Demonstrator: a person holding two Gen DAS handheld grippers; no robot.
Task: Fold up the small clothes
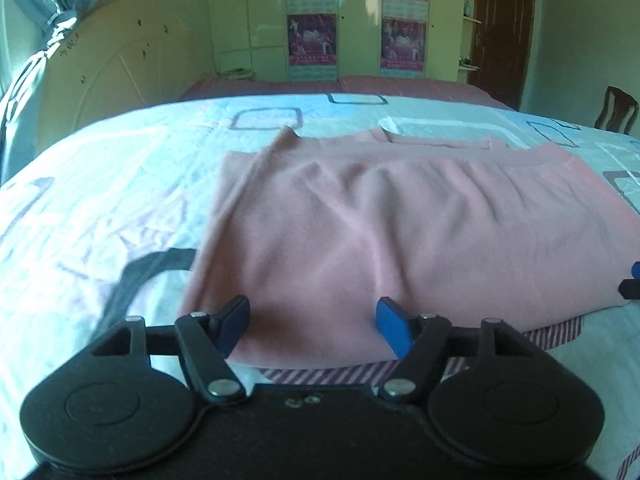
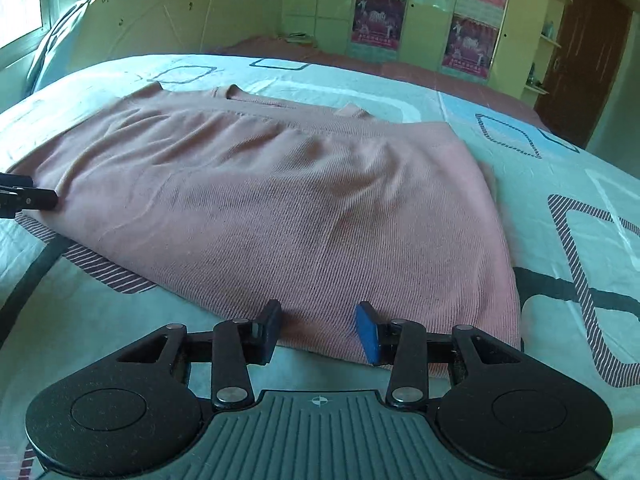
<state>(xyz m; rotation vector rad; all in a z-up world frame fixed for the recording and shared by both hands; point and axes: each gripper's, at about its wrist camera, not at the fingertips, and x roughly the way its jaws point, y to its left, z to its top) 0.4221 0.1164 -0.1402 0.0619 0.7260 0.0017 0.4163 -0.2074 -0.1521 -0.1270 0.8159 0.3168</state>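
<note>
On the bed (image 1: 100, 184), my pink top (image 1: 380, 232) lies folded once; both grippers, left (image 1: 312, 326) and right (image 2: 320, 330), hang released at its near edge, further folds remaining.

Pink garment (image 2: 280, 200) – ribbed knit cloth, matt; bedsheet (image 2: 520, 152) – smooth printed cotton-like cloth.

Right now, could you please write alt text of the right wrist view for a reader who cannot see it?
A pink garment, partly folded, lies on a patterned bedsheet, and the right gripper has its jaws apart over the near edge. The left gripper shows at the left edge; wardrobes stand behind.
</note>
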